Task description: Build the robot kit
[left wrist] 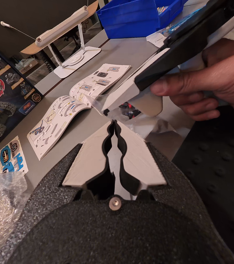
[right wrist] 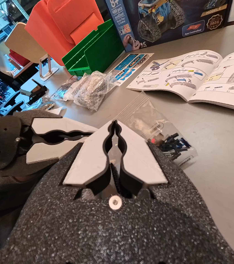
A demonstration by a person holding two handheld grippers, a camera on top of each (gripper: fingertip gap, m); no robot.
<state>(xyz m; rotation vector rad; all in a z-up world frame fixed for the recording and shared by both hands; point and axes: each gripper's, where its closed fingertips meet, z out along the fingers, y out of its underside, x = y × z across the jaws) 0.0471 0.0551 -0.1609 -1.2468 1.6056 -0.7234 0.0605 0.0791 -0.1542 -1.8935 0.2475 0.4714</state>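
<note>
– Where is the bag (right wrist: 156,128)?
– Low over the surface (right wrist: 199,150), near the booklet (right wrist: 185,80).
– And the claws?
– Left claw (left wrist: 114,121) pinches its edge. Right claw (right wrist: 115,121) pinches it just beside.

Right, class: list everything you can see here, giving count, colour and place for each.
table: one, grey, under everything
bag: one, clear, dark parts inside, centre, in front of both claws
booklet: one, white, open, behind bag
sticker sheet: one, blue, between booklet and green bin
box: one, dark blue, table's back
green bin: one, beside box
orange bin: one, behind green bin
blue bin: at least one, far corner
stand: one, white, far edge
wrap bundle: one, clear, near green bin
mat: one, black, studded, near edge
hand: one, holding right claw
left claw: shut on bag
right claw: shut on bag
</note>
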